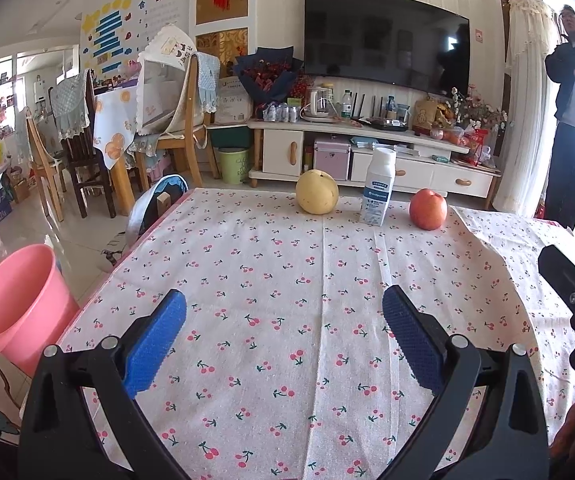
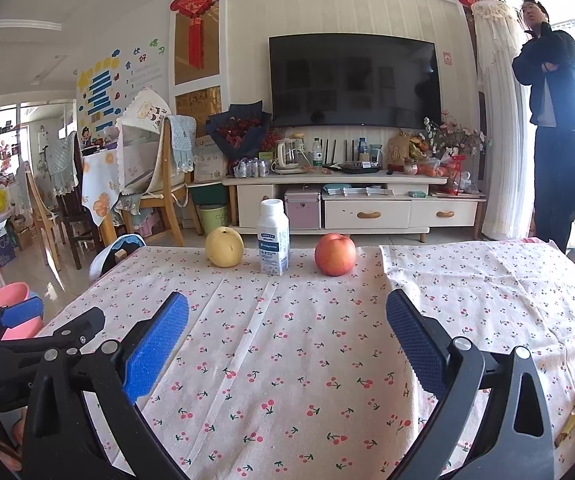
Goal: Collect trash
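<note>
A living room is filling the background, with a dark television (image 2: 353, 80) hanging above a white cabinet (image 2: 351, 200) and a person (image 2: 555, 120) standing with folded arms well to the right of the television. In front of it, a table under a cherry-print tablecloth (image 1: 287, 300) is taking up most of both views.

A white bottle (image 1: 378, 188) with a blue label is standing upright near the far edge of the tablecloth, directly below the television. A yellow pear (image 1: 316, 192) is sitting just left of the bottle, and a red apple (image 1: 428, 209) is sitting to its right, each apart from it. A pink bin (image 1: 19, 304) is standing on the floor off the left edge of the table, well apart from the bottle.

The left gripper (image 1: 284, 320) is hanging over the near part of the tablecloth, its blue-padded fingers (image 1: 155, 340) spread wide with nothing between them. The right gripper (image 2: 287, 320) is doing the same, fingers (image 2: 415, 340) parted and gripping nothing, the bottle well ahead of it.
</note>
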The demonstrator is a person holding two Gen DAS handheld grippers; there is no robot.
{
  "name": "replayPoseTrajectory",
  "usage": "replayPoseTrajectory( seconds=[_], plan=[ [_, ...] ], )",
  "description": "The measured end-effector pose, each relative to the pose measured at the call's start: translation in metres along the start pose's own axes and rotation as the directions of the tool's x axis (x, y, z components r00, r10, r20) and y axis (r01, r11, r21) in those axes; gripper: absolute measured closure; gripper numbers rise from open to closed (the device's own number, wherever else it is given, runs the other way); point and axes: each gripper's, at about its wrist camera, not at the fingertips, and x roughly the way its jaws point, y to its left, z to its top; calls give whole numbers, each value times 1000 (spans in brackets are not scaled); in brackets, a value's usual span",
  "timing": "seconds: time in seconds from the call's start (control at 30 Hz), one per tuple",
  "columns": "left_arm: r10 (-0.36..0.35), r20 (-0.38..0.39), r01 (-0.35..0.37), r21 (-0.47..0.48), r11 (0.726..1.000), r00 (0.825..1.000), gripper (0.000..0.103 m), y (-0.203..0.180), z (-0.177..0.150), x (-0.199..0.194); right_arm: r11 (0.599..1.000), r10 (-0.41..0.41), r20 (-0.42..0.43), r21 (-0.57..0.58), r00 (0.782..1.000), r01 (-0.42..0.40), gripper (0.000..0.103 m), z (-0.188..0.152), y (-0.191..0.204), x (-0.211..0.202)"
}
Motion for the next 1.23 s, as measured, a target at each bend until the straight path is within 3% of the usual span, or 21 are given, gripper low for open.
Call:
replayPoseTrajectory(
  seconds=[0.83,1.07,1.23],
  plan=[
    [-6,-17,6,15,1000,1000,4,1,-3,16,999,34,-3,-1,999,-34,5,-5,6,8],
    [-20,-88,25,59,998,996,4,-3,-1,37,999,35,-47,33,998,-34,5,-6,4,23],
    [-50,-181,62,61,996,982,4,0,-7,72,995,35,-161,102,986,-19,5,-12,-2,47]
  ],
)
